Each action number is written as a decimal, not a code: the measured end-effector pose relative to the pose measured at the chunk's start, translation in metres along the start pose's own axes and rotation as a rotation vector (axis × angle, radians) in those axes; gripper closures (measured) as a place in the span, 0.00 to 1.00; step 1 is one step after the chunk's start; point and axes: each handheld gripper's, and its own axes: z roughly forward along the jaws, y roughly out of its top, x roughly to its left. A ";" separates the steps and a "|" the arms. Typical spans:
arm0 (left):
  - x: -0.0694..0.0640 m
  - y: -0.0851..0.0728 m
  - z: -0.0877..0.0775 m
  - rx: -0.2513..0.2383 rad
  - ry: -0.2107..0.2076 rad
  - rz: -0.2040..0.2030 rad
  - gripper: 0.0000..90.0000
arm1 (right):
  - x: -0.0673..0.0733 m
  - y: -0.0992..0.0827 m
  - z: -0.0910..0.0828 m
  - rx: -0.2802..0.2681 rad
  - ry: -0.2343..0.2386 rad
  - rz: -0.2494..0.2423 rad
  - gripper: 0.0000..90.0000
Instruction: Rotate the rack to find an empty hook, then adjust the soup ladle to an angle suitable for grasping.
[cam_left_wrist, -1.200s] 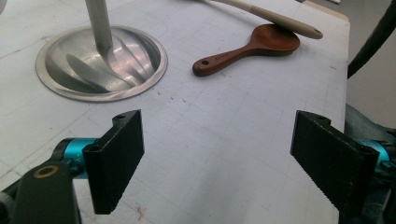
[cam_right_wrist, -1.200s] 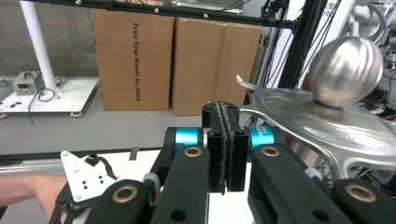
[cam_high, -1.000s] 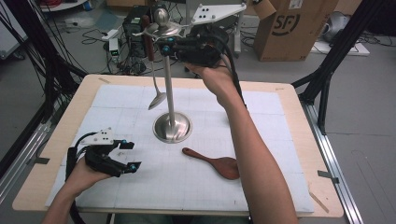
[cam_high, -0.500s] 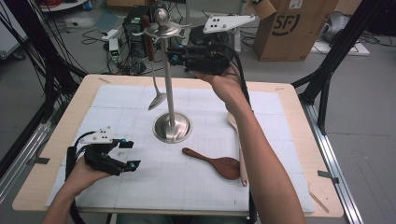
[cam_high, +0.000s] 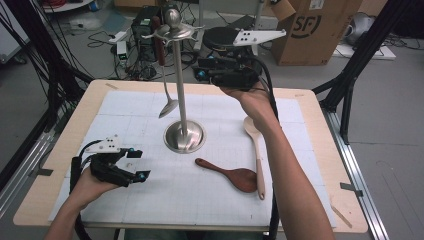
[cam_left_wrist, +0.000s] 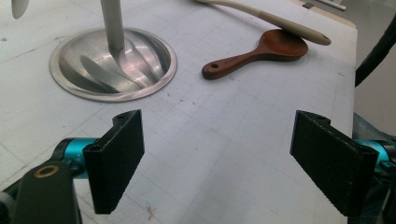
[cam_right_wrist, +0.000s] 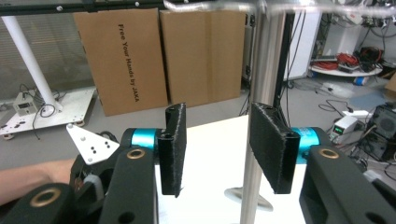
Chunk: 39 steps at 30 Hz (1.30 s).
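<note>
My right tool (cam_high: 202, 70), upper middle of the high view, has just been opening its jaws, nothing between them. My left tool (cam_high: 136, 165) rests released at lower left. The pale wooden spoon (cam_high: 255, 145) lies right of centre, its handle crossing the dark wooden spoon (cam_high: 235, 176). For the next hang I'd grip a handle near its end and approach the hooks level. The rack (cam_high: 181, 90) is polished steel, with a domed, fluted base.

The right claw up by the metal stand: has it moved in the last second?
Yes. The right claw has slid rightward and lower, away from the top of the metal stand. Its jaws have just been opening, with nothing between them.
</note>
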 end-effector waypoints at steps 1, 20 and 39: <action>0.000 0.000 0.000 0.001 0.001 0.000 0.20 | -0.001 -0.005 -0.003 0.008 -0.006 0.013 0.61; 0.000 0.000 0.001 0.007 -0.002 0.000 0.20 | -0.006 -0.052 -0.019 0.050 -0.023 0.085 0.55; -0.001 0.000 0.000 0.003 0.000 -0.002 0.20 | -0.004 -0.086 -0.021 0.100 -0.021 0.114 0.53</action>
